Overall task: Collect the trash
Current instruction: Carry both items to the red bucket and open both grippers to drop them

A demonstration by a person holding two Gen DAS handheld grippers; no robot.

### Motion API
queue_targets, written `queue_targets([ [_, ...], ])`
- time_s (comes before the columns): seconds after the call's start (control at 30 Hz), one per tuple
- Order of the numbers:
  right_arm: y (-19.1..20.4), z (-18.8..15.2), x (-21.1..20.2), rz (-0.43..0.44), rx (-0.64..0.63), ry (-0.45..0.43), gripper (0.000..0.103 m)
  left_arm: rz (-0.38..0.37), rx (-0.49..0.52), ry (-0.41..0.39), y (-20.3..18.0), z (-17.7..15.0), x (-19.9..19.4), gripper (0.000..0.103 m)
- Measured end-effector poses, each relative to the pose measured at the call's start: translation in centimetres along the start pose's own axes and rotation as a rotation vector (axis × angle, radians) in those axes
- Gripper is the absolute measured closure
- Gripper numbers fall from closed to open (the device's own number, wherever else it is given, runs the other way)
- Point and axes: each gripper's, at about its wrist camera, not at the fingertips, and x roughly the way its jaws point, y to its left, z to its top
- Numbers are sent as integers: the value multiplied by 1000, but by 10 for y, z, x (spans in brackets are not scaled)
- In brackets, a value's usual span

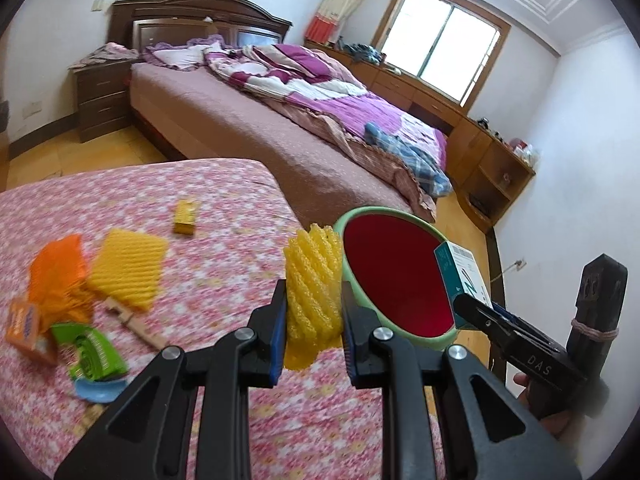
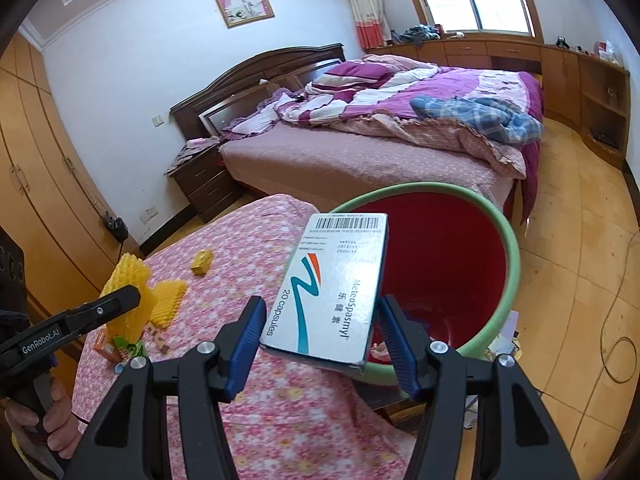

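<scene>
My left gripper (image 1: 313, 308) is shut on a yellow foam fruit net (image 1: 312, 280), held above the floral tablecloth (image 1: 224, 240) near the table's right edge. Just right of it stands a green bucket with a red inside (image 1: 394, 276). My right gripper (image 2: 320, 320) is shut on a white medicine box (image 2: 336, 284) and holds it over the near rim of the bucket (image 2: 444, 264). From the left wrist view the same box (image 1: 460, 276) sits at the bucket's right rim in the right gripper (image 1: 476, 312). The left gripper (image 2: 120, 300) with its net (image 2: 128, 280) shows at the left of the right wrist view.
On the tablecloth lie a flat yellow foam net (image 1: 128, 268), an orange net (image 1: 58, 272), a small yellow box (image 1: 186, 218), an orange packet (image 1: 26, 324), a green wrapper (image 1: 94, 354), a wooden clip (image 1: 134, 322) and a blue piece (image 1: 98, 390). A bed (image 1: 280, 120) stands behind, wooden floor (image 2: 580, 280) to the right.
</scene>
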Motion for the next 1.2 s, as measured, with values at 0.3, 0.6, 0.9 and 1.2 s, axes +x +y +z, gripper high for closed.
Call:
queue_targets([
  [0.3,-38,8,17,-20,32,17,42,-91,58,41,-35,8,51,80],
  [0.6,-63,11,40,-31,27,49,42,-108,97,124,-61,8,106,80],
  [0.9,-74,12,57,-34,36,68,41,-69,212,137,-85,5,120,61],
  [1.2,-77,12,57,-35,57,68,30,-33,159,115,-75,11,115,47],
])
